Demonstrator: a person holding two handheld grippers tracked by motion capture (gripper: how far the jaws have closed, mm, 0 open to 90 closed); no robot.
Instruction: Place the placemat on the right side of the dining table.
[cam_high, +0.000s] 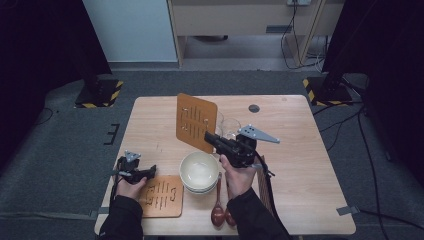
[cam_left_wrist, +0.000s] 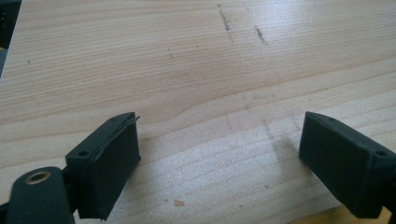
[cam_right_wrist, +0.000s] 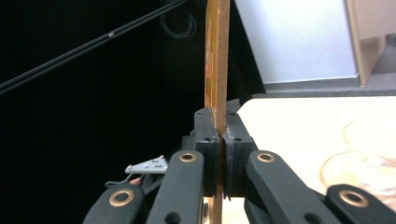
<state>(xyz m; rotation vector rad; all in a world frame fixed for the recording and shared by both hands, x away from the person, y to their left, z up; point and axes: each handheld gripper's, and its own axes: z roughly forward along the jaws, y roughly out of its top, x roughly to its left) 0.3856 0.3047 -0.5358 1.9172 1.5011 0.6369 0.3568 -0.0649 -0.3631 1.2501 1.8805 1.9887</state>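
Note:
My right gripper (cam_high: 209, 137) holds a thin orange-brown slotted mat (cam_high: 195, 122) upright above the middle of the table. In the right gripper view its jaws (cam_right_wrist: 217, 127) are shut on the mat's edge (cam_right_wrist: 216, 65), which rises straight up between them. A second, matching mat (cam_high: 161, 195) lies flat near the table's front left. My left gripper (cam_high: 150, 172) rests low at that mat's far left corner. Its jaws (cam_left_wrist: 219, 119) stand open over bare wood with nothing between them, and a sliver of the flat mat (cam_left_wrist: 346, 217) shows at the lower right.
A cream bowl (cam_high: 199, 172) sits front centre, with two dark red spoons (cam_high: 218, 210) to its right. Clear glasses (cam_high: 229, 124) stand behind the raised mat and show close by (cam_right_wrist: 369, 173). A striped strip (cam_high: 263, 186) lies beside my right forearm. The wooden table (cam_high: 300, 150) is bare on the right.

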